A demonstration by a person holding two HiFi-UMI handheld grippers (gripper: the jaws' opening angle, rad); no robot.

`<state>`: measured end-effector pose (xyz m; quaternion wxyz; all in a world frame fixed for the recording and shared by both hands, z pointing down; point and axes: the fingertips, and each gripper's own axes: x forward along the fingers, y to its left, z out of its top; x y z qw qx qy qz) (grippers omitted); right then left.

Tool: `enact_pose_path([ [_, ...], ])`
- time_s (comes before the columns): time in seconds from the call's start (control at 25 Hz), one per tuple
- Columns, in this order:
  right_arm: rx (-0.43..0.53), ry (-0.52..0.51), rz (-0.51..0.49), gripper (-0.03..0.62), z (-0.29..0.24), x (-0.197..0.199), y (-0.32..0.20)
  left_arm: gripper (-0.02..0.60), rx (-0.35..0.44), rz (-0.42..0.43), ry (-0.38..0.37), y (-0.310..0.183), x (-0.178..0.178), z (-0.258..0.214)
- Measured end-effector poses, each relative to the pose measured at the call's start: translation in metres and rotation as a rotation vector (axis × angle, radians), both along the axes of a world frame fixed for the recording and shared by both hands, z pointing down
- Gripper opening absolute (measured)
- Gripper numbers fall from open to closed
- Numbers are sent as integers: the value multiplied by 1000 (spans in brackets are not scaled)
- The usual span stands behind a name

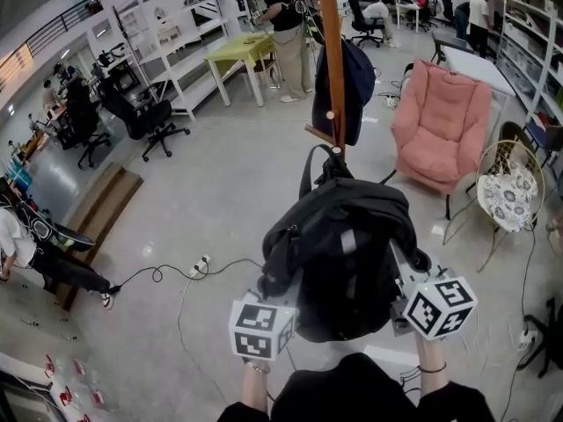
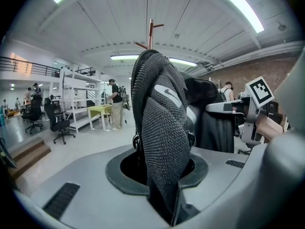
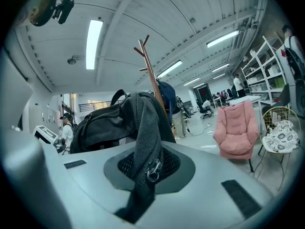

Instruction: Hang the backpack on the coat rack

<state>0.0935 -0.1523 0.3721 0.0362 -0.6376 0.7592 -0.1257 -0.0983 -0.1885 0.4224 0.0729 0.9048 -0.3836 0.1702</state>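
A black backpack (image 1: 347, 253) hangs in the air between my two grippers, just in front of the wooden coat rack (image 1: 332, 51). My left gripper (image 1: 280, 310) is shut on a padded mesh shoulder strap (image 2: 159, 128) at the pack's left side. My right gripper (image 1: 406, 299) is shut on the other mesh strap (image 3: 143, 142), whose metal ring (image 3: 152, 171) lies at the jaws. The pack's top loop (image 1: 317, 161) points toward a low peg (image 1: 318, 134) on the rack. A dark blue garment (image 1: 352, 82) hangs higher on the pole. The rack's upper pegs (image 3: 142, 49) rise behind the pack.
A pink armchair (image 1: 440, 121) and a wire chair with a patterned cushion (image 1: 510, 192) stand to the right of the rack. A power strip with cable (image 1: 198, 266) lies on the floor at left. White shelving (image 1: 176, 33), office chairs and several people are farther back.
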Motion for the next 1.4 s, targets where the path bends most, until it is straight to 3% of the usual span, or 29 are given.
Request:
enact_pose_path([
  [0.44,-19,-15,50,29,-21,25,-81,115,-12,71,-14,-95,26,-20],
  [0.8,-27,-42,107,29,-2,36,-102,115,-11,125,-25,-132,42,-3],
  [1.4,-96,-61,202,29,7,54,-145,115,-89,226,-39,-188,67,10],
])
